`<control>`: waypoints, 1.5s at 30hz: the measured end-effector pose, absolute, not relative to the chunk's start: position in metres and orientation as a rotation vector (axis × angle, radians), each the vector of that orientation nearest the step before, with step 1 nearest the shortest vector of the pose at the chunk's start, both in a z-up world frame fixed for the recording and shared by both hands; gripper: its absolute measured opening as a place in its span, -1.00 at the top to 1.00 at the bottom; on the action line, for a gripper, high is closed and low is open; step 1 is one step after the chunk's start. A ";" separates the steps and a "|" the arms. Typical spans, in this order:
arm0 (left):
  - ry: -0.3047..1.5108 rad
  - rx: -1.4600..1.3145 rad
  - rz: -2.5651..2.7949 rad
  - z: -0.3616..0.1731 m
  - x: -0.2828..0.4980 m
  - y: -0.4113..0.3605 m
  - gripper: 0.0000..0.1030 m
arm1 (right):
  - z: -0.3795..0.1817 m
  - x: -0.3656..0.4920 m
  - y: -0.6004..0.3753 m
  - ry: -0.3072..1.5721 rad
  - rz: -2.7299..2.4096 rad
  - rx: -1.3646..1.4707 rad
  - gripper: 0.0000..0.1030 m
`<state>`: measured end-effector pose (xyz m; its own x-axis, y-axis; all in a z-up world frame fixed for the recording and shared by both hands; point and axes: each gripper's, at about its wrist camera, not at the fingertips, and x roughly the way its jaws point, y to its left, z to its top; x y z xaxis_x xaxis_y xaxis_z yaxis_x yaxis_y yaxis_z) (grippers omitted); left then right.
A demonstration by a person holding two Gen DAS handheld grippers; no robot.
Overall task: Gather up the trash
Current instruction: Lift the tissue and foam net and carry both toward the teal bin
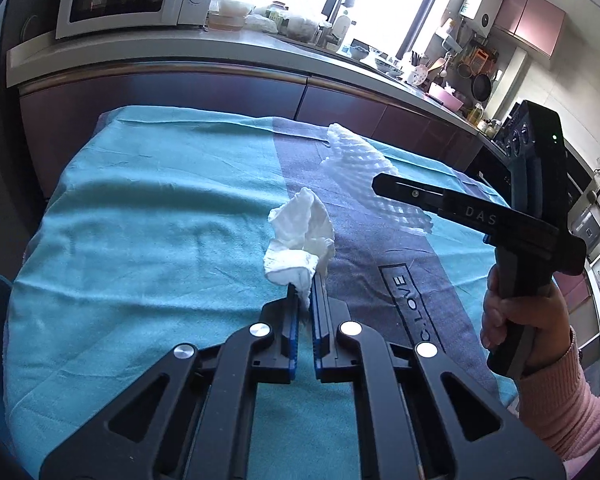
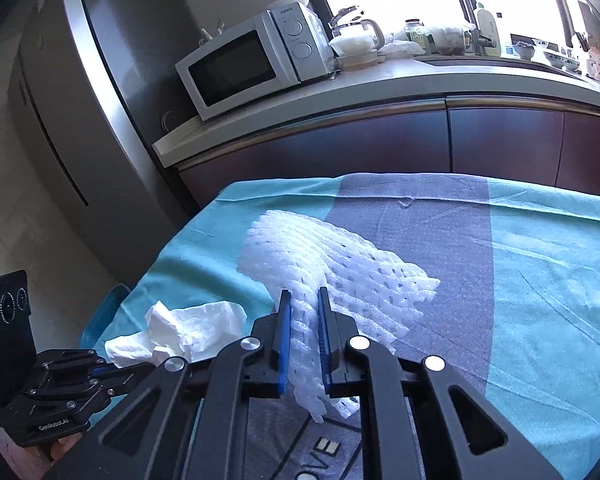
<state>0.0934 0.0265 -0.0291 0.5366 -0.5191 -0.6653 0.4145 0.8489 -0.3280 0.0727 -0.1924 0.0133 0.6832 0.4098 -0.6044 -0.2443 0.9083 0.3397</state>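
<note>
Two pieces of trash leave a kitchen tabletop (image 1: 140, 208) together. The left gripper (image 1: 305, 292) has its jaws nipped narrow on the lower corner of a crumpled white tissue (image 1: 300, 236), which stands above the teal-and-grey cloth (image 2: 540, 280) near the middle of the tabletop. The right gripper (image 2: 305, 312) has its jaws clamped on one end of a white foam fruit net (image 2: 340, 264), the rest fanning out toward the far edge. Both holds look thin, so a good lift likely means keeping the squeeze firm and rising smoothly. The net's free end may drag on the cloth. No bin shows in either view, so the carry should stay level until one is found.
</note>
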 end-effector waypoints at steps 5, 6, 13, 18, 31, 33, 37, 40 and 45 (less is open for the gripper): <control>0.813 -0.131 -0.538 -0.020 0.080 0.041 0.89 | 0.024 0.055 -0.181 0.702 0.429 0.257 0.79; 0.809 -0.132 -0.536 -0.018 0.077 0.044 0.89 | 0.025 0.052 -0.178 0.697 0.441 0.260 0.79; 0.790 -0.128 -0.507 -0.010 0.059 0.062 0.89 | 0.024 0.033 -0.161 0.694 0.506 0.278 0.79; 0.782 -0.133 -0.488 -0.009 0.053 0.078 0.89 | 0.022 0.024 -0.151 0.701 0.538 0.284 0.79; 0.772 -0.146 -0.449 -0.008 0.036 0.101 0.89 | 0.023 0.012 -0.131 0.705 0.592 0.276 0.79; 0.772 -0.146 -0.443 -0.008 0.034 0.103 0.89 | 0.022 0.011 -0.128 0.707 0.599 0.277 0.79; 0.770 -0.146 -0.431 -0.008 0.031 0.110 0.89 | 0.021 0.011 -0.123 0.711 0.611 0.275 0.79; 0.767 -0.146 -0.423 -0.007 0.029 0.114 0.89 | 0.020 0.011 -0.118 0.715 0.620 0.272 0.79; 0.765 -0.149 -0.410 -0.005 0.025 0.119 0.89 | 0.020 0.011 -0.112 0.718 0.635 0.270 0.79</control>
